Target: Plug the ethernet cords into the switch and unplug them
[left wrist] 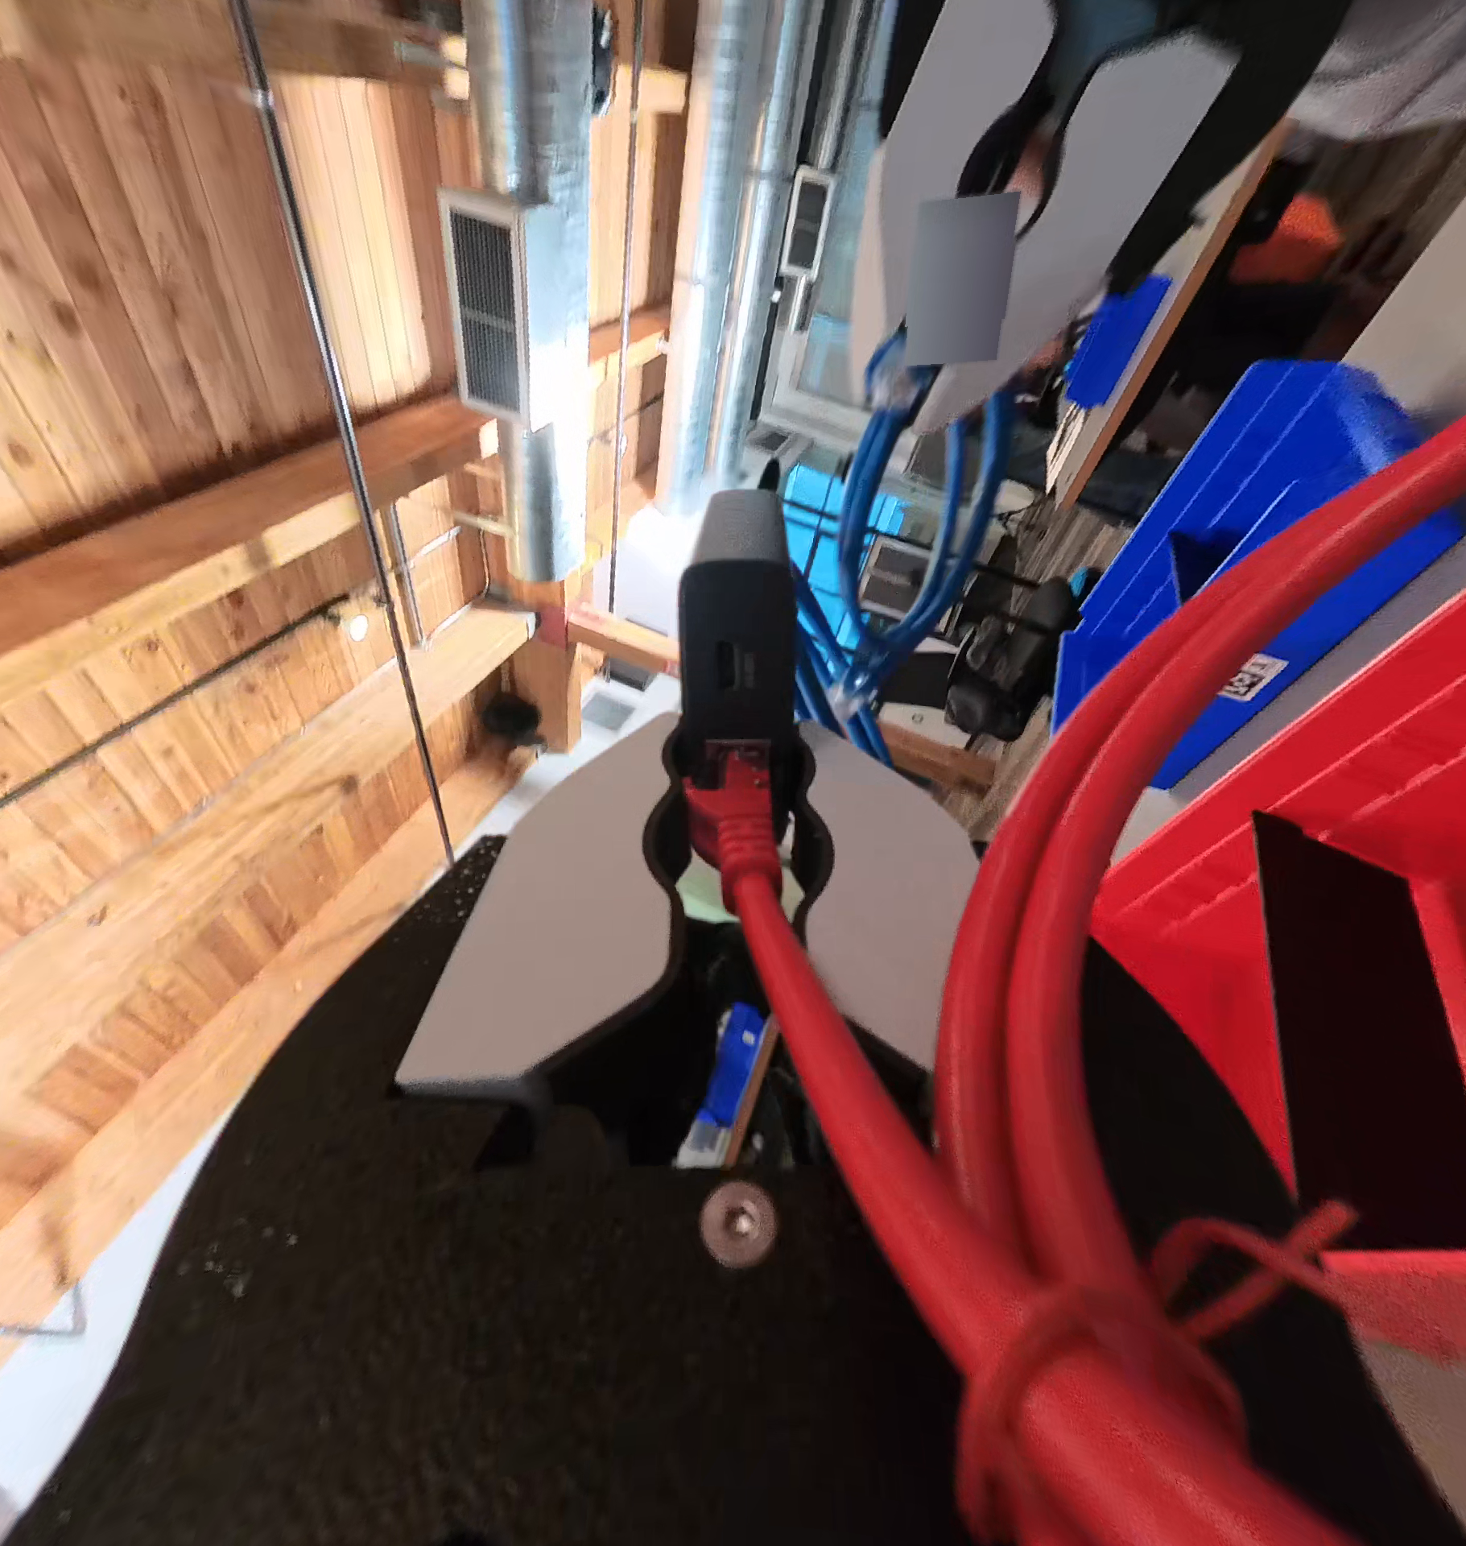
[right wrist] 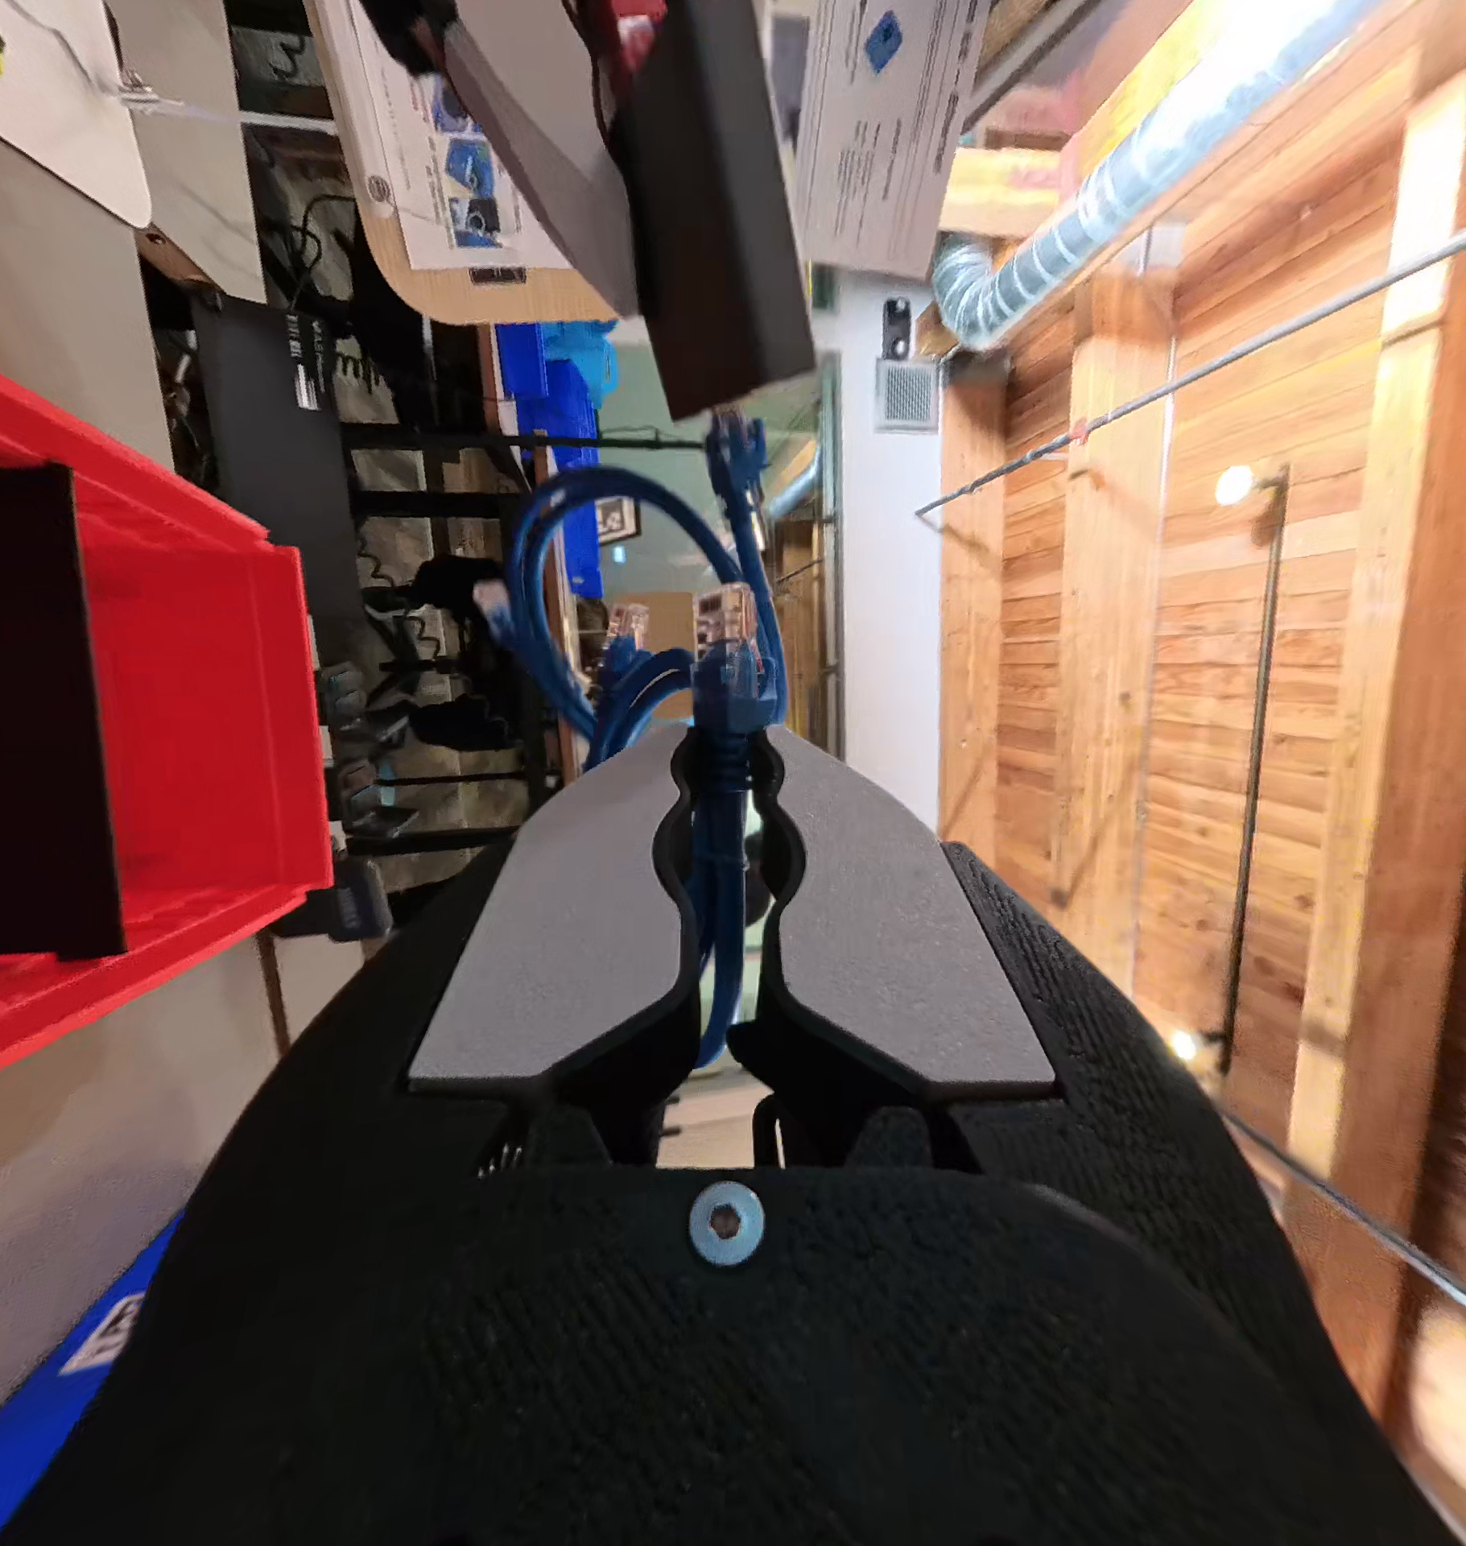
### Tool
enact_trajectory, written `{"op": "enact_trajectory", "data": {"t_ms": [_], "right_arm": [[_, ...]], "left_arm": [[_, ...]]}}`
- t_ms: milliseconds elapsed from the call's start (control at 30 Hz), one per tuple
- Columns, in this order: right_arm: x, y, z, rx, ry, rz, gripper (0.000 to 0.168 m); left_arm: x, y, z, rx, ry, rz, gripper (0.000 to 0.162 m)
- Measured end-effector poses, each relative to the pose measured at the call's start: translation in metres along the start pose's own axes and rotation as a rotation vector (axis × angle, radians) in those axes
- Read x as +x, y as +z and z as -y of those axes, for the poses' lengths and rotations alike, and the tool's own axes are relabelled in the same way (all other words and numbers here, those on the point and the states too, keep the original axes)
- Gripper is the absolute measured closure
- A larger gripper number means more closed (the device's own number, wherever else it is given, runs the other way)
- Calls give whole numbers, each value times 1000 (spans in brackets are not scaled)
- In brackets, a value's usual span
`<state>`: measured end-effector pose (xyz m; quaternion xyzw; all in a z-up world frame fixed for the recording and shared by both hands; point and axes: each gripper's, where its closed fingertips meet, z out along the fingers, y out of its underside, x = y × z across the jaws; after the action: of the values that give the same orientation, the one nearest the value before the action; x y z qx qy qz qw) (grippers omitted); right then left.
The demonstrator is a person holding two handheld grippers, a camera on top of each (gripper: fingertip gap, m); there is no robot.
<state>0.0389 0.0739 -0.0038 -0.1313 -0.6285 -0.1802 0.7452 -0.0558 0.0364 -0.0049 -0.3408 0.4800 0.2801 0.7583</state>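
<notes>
The left gripper (left wrist: 738, 803) has its grey-faced fingers (left wrist: 562, 920) closed on the dark adapter box (left wrist: 733, 619), gripping it at the end where the red cable (left wrist: 796, 962) plugs in by a ribbed red connector. The box is smooth, matte and rectangular, with a small port on its side, and it juts forward past the fingertips. From the plug the glossy round cable runs back over the black textured gripper body and joins a coil of loops (left wrist: 1047, 1004) bound with a thin red twist tie (left wrist: 1214, 1280), which crowds the right side of the left wrist view. Just beyond the coil sit a ribbed red plastic bin (left wrist: 1382, 836) and a blue bin (left wrist: 1264, 535).

The right gripper (right wrist: 725, 753) is clamped narrow on a bundle of blue cables (right wrist: 725, 836), pinched in the scalloped notch between its fingers (right wrist: 880, 920). Clear plastic connectors (right wrist: 725, 615) stand up just past the tips, and slack loops arc off to the left. Ahead and above, the left gripper with the dark box (right wrist: 712, 209) hangs near the loose blue plug ends. A red bin (right wrist: 194, 711) sits to the left; planked wood and a ribbed silver duct (right wrist: 1089, 234) fill the right.
</notes>
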Motion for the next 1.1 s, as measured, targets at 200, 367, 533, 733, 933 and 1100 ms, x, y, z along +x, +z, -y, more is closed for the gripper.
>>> {"op": "enact_trajectory", "data": {"t_ms": [200,367,533,733,933,1100], "right_arm": [[45,-10,-27,-120,-91,-244,158],[35,6,-8,-68,-232,-231,158],[19,12,16,0,-260,-152,158],[9,12,16,17,-267,-79,158],[7,8,17,60,-264,-77,158],[6,1,22,155,-232,-84,158]], "left_arm": [[4,-2,-17,-16,-44,-17,143],[15,8,4,89,-46,-57,142],[23,16,17,112,11,-64,142],[25,19,28,130,60,-51,142],[29,20,31,148,40,-76,142],[33,20,37,200,-27,-116,143]]}}
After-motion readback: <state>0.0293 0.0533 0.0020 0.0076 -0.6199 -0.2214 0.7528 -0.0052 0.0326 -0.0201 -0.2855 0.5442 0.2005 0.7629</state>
